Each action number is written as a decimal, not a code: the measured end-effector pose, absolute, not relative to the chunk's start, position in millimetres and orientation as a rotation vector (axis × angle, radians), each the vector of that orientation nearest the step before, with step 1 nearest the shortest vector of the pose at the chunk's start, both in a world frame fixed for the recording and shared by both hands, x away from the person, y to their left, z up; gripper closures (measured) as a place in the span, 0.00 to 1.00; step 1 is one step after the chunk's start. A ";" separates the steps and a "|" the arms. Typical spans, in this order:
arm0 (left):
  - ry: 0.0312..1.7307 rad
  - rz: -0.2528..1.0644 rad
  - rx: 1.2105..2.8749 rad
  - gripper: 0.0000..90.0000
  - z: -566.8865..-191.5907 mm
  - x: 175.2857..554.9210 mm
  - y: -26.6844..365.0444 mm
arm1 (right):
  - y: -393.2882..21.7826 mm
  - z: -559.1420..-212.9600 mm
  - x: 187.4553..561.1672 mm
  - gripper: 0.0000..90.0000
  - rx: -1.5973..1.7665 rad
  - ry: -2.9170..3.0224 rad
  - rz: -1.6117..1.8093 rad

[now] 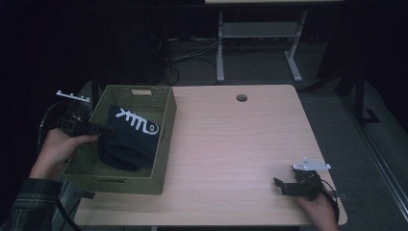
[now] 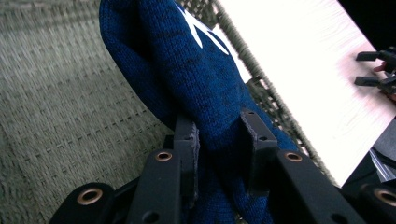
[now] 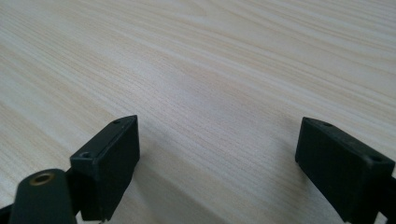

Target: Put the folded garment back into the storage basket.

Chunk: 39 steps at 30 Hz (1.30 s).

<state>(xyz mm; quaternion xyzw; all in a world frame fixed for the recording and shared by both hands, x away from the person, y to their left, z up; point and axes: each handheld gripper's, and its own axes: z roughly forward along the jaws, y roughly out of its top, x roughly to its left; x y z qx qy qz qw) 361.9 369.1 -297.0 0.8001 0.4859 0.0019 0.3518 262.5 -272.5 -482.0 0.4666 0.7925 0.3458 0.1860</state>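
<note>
left tool [image 1: 98, 128] in green basket [image 1: 163, 144] at dark knit [image 1: 130, 139] | right tool [image 1: 284, 185] on table [image 1: 231, 144]

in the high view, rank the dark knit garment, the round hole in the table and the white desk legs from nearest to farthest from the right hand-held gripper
From the right hand-held gripper, at the table's near right corner:
1. Round hole, far edge of the table.
2. Dark knit garment, in the woven basket at left.
3. White desk legs, on the floor beyond the table.

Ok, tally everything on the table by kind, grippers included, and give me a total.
Woven basket: 1
Dark blue knit garment: 1
Grippers: 2, the left gripper and the right gripper
Total: 4
</note>
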 end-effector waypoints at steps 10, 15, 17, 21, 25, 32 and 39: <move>1.330 0.045 2.168 0.78 -332.3 375.0 370.1 | -272.5 -482.0 262.5 0.15 1.316 2.232 0.974; 1.361 0.091 2.208 0.75 -340.0 377.3 372.6 | -272.5 -482.0 262.5 0.15 1.317 2.232 0.974; 1.375 0.113 2.220 0.74 -343.0 378.2 374.1 | -272.5 -482.0 262.5 0.15 1.316 2.232 0.974; 1.398 0.147 2.243 0.71 -350.4 379.8 377.6 | -272.5 -482.0 262.5 0.15 1.317 2.231 0.974; 1.422 0.176 2.260 0.68 -356.9 381.3 379.9 | -272.5 -482.0 262.5 0.15 1.317 2.231 0.974; 1.462 0.215 2.278 0.61 -367.2 384.6 383.4 | -272.4 -482.0 262.5 0.15 1.317 2.231 0.975; 1.501 0.253 2.237 0.48 -362.4 383.6 391.3 | -272.4 -482.0 262.5 0.15 1.317 2.231 0.975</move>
